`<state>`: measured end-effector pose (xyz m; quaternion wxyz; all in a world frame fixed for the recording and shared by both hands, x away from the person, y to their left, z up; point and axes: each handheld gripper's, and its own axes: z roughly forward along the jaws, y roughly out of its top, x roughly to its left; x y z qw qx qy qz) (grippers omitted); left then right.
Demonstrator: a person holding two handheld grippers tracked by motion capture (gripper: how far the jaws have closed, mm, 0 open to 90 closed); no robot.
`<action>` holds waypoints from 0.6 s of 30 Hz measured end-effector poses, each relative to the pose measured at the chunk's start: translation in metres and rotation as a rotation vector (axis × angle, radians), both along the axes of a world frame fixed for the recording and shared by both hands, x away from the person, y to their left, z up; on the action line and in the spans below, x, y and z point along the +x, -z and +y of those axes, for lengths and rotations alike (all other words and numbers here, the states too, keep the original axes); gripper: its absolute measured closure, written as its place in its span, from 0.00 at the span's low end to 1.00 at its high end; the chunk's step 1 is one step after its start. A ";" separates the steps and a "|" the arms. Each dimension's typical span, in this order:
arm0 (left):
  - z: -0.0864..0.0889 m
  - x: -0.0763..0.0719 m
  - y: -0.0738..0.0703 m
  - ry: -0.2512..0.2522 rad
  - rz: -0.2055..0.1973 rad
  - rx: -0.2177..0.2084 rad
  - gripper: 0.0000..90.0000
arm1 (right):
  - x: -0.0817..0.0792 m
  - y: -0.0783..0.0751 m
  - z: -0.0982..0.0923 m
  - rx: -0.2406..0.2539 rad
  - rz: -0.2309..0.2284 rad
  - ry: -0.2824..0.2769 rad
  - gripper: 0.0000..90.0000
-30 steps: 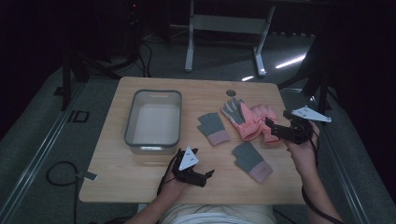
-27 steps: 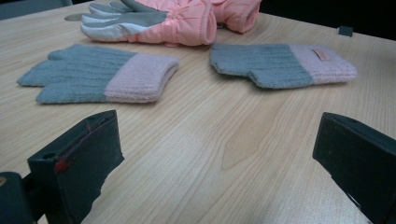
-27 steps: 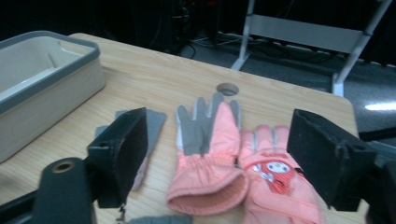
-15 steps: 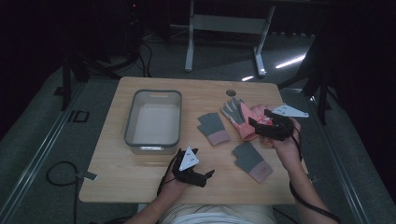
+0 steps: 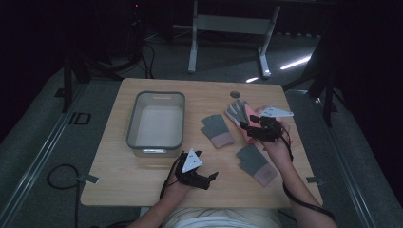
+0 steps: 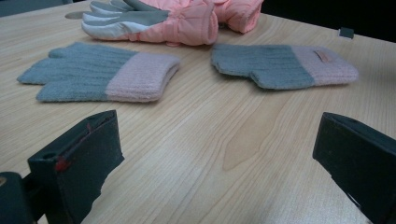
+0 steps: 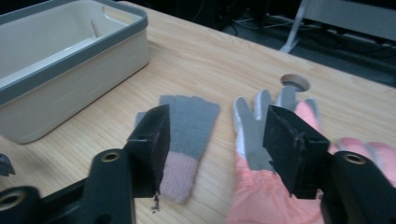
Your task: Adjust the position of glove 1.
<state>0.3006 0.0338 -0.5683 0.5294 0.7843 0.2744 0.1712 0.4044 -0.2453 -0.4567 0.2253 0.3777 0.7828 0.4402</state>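
We read no writing anywhere; a small tag on the pink cuff of the near knit glove (image 6: 285, 65) was too small to read. Our right gripper (image 5: 254, 127) hung over the pink padded glove (image 7: 261, 196) at the table's (image 5: 142, 190) right edge, its jaws half-narrowed, having just been closing, with bare wood between them. Our left gripper (image 5: 203, 176) rested, jaws wide, on open wood near the front edge, right of the grey-rimmed tub (image 5: 156, 121).
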 end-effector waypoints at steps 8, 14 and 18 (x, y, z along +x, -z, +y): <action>-0.001 -0.001 0.000 0.003 -0.007 0.007 0.01 | 0.012 0.017 0.019 -0.027 0.071 -0.080 0.59; -0.001 -0.001 0.000 0.004 -0.007 0.005 0.01 | 0.028 0.033 0.036 -0.034 0.110 -0.100 0.66; -0.001 -0.001 0.000 0.006 -0.009 0.007 0.01 | 0.038 0.041 0.045 -0.053 0.119 -0.106 0.67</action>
